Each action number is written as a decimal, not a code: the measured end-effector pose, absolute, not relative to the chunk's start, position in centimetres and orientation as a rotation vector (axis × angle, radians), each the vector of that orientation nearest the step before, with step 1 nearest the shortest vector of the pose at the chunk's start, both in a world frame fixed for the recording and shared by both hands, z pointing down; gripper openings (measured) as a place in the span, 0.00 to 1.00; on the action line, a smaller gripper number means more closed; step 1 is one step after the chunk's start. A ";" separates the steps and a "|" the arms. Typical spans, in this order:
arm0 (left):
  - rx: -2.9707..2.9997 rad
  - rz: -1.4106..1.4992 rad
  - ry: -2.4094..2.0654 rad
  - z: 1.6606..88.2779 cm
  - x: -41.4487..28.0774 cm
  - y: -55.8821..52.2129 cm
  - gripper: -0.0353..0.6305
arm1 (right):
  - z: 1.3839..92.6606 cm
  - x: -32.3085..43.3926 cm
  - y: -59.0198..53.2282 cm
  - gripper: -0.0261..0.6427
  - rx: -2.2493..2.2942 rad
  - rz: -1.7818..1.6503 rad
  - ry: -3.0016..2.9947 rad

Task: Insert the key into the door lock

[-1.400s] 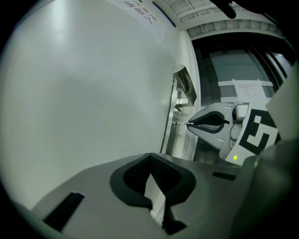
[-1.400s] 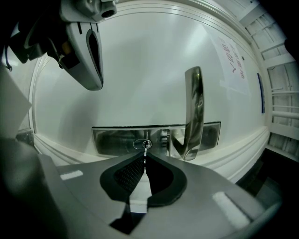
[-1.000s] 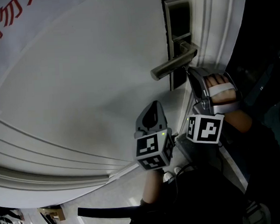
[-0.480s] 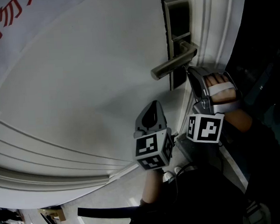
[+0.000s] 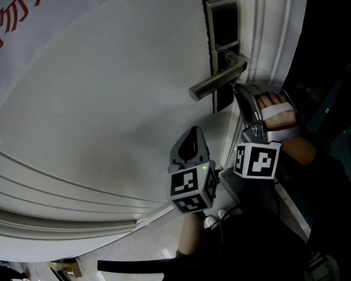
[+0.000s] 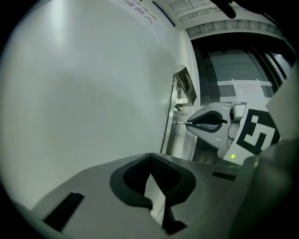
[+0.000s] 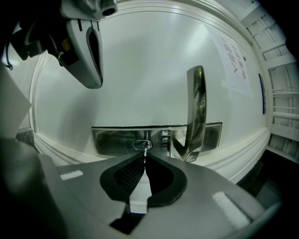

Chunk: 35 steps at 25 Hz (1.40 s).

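Note:
A steel lock plate (image 5: 222, 29) with a lever handle (image 5: 216, 82) sits on the white door (image 5: 103, 111). My right gripper (image 5: 239, 93) is at the plate's lower end. In the right gripper view it (image 7: 145, 159) is shut on a thin key (image 7: 145, 152), whose tip is at the keyhole (image 7: 141, 145); how deep it goes is unclear. The left gripper view shows the key (image 6: 180, 123) sticking out of the right gripper (image 6: 205, 123) toward the plate. My left gripper (image 5: 191, 135) hangs shut and holds nothing, facing the bare door to the left of the lock (image 6: 150, 158).
The lever handle (image 7: 196, 112) juts out just right of the keyhole. The door frame moulding (image 5: 270, 38) runs beside the lock plate. A sign with red characters (image 5: 5, 28) is on the door at far left. The left gripper (image 7: 88, 51) hangs up-left of the keyhole.

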<state>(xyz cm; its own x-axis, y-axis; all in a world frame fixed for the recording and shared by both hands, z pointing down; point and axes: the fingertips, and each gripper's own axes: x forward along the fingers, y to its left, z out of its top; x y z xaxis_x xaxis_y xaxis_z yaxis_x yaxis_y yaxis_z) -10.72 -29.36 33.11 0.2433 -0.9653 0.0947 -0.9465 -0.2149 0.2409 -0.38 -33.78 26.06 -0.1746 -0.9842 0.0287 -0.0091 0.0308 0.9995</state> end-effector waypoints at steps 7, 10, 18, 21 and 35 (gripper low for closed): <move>2.270 -0.110 -1.784 33.1 -10.6 -29.3 0.05 | 26.0 -0.4 -33.8 0.06 1.106 -1.310 -1.359; 2.269 -0.115 -1.782 33.1 -10.6 -29.3 0.05 | 26.0 -0.4 -33.8 0.06 1.103 -1.311 -1.360; 2.270 -0.121 -1.781 33.1 -10.6 -29.3 0.05 | 26.0 -0.4 -33.8 0.06 1.098 -1.309 -1.357; 2.271 -0.125 -1.782 33.0 -10.6 -29.3 0.05 | 26.0 -0.5 -33.9 0.06 1.097 -1.309 -1.354; 2.282 -0.115 -1.756 33.1 -10.3 -29.4 0.05 | 25.9 -0.5 -33.9 0.06 1.095 -1.305 -1.339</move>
<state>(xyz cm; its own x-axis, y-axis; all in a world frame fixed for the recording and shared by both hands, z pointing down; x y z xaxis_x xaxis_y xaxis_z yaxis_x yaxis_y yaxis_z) -10.29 -29.43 33.09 0.2667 -0.9591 0.0947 -0.9387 -0.2362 0.2512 -0.51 -33.92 25.92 -0.1626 -0.9860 0.0365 0.0111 0.0351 0.9993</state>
